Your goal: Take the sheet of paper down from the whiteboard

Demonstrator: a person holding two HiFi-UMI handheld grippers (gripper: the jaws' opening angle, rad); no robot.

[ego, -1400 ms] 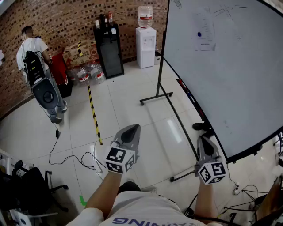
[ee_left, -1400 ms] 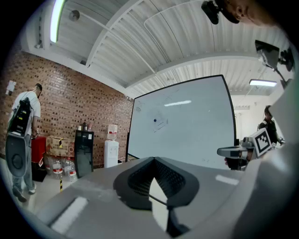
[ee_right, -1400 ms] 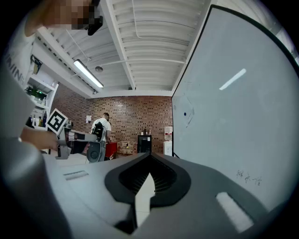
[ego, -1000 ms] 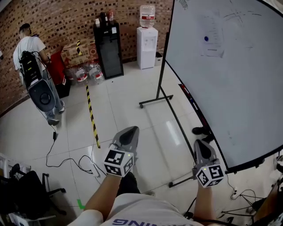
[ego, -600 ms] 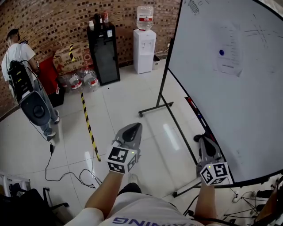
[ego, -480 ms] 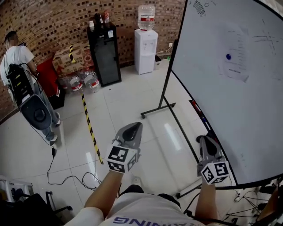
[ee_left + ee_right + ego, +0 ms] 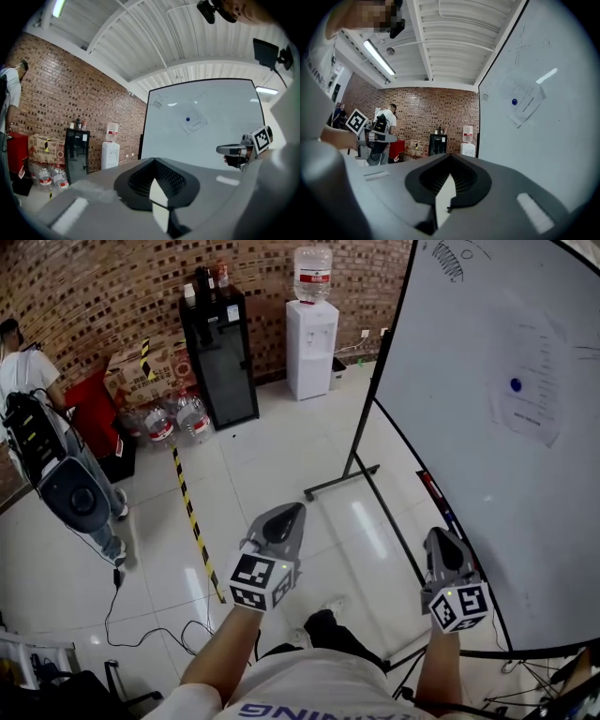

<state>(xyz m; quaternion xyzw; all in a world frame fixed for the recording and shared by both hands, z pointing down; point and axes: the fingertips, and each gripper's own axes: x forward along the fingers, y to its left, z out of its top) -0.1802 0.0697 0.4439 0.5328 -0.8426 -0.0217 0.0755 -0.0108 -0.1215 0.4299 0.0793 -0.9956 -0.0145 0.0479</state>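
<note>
Brickwork fills the far side of the room, where a person (image 7: 37, 427) with a backpack stands well off to the left of the left tongs (image 7: 284, 517). A black cabinet (image 7: 225, 357) and a water dispenser (image 7: 311, 343) stand ahead of those tongs, across open floor (image 7: 272, 456).

Both the left tongs and the right tongs (image 7: 441, 542) are pressed together and pinch nothing. They are held level in front of the body, probably because nothing is within reach to grip yet.

The whiteboard (image 7: 469, 474) rises just to the right of the right tongs. The sheet of paper (image 7: 530, 395) hangs high on it under a blue magnet (image 7: 515, 385), above and well apart from the right tongs. This looks like the approach stage.
</note>
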